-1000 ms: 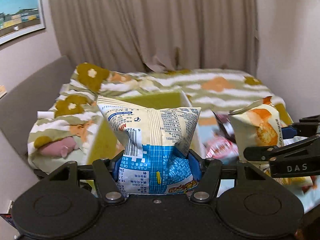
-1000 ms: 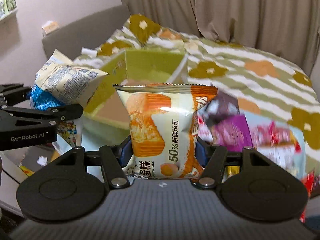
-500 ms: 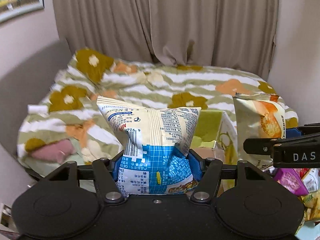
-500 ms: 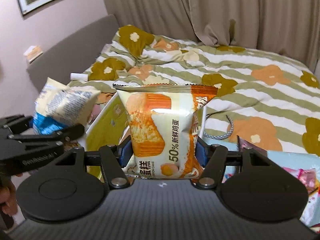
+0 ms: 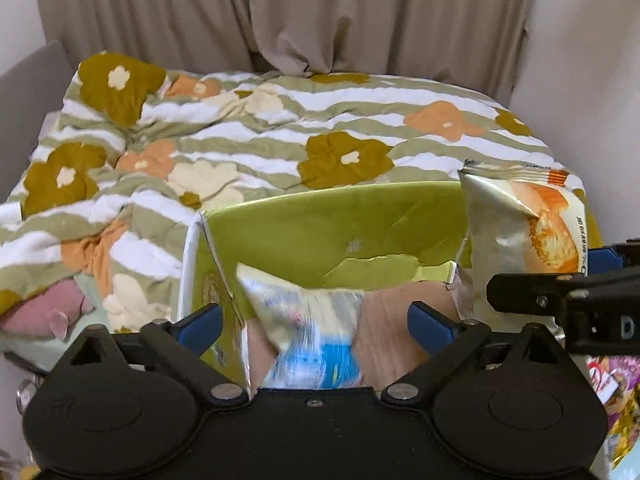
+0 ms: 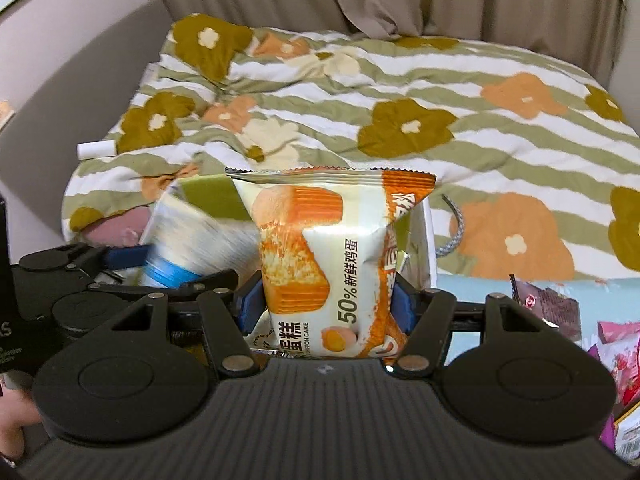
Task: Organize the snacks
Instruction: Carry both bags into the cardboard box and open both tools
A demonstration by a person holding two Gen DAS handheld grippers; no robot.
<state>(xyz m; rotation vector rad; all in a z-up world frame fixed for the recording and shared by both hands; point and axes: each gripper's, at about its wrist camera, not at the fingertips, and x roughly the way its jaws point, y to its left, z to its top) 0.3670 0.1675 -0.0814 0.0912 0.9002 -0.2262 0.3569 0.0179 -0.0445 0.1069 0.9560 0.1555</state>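
The chiffon cake packet [image 6: 324,264] stands upright between the blue pads of the right gripper [image 6: 322,304], which is clamped on its lower half, the crimped top seal free above the jaws; just beyond and below it is the green box [image 5: 340,224], resting on the flowered quilt [image 5: 248,128]. It looks like a light, air-puffed pillow pack: the film is slick and dents under the pads, and the sponge inside would likely crush, so a gentle pinch low on the body or on the flat seal seems the safest hold. The left gripper [image 5: 316,326] has its jaws spread wide, holding nothing; the blue-and-white snack bag [image 5: 312,336] sits blurred between and just ahead of its fingers, inside the box and touching neither pad as far as can be seen. More wrappers [image 6: 548,308] lie to the right gripper's right.
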